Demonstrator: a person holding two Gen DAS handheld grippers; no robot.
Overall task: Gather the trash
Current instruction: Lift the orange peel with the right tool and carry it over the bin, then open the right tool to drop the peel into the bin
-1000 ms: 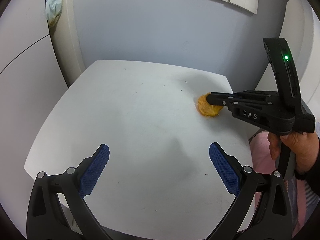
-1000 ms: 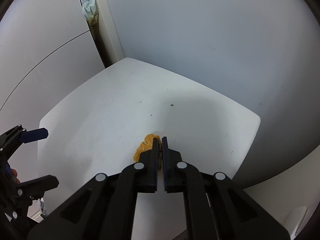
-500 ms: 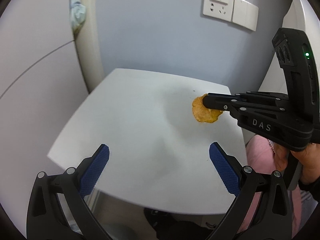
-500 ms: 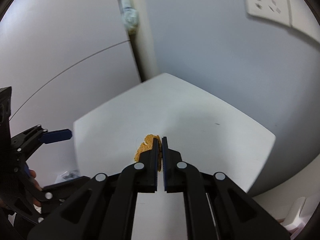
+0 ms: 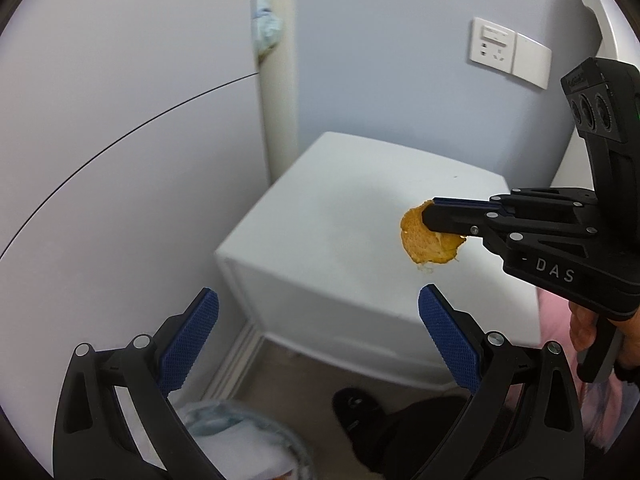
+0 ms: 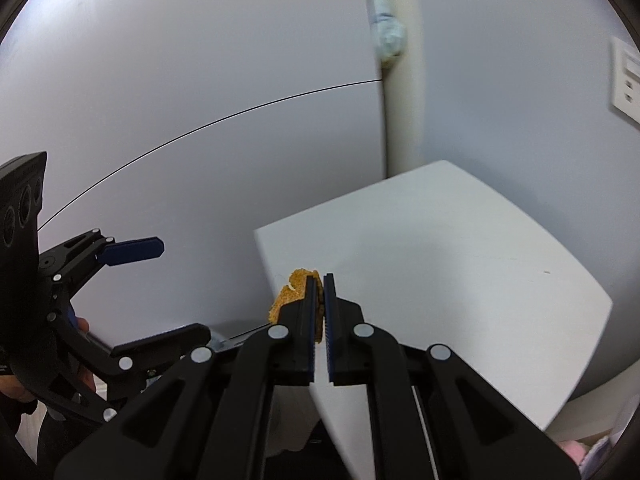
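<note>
From the left wrist camera, the left gripper (image 5: 316, 320) stands wide open with nothing between its blue pads. Ahead, the right gripper (image 5: 430, 216) pinches an orange peel (image 5: 420, 240) in the air above the white table (image 5: 320, 240).

From the right wrist camera, the right gripper (image 6: 319, 284) is clamped tight on the orange peel (image 6: 288, 296) near the table's (image 6: 460, 260) edge; the left gripper (image 6: 176, 292) gapes empty alongside.
</note>
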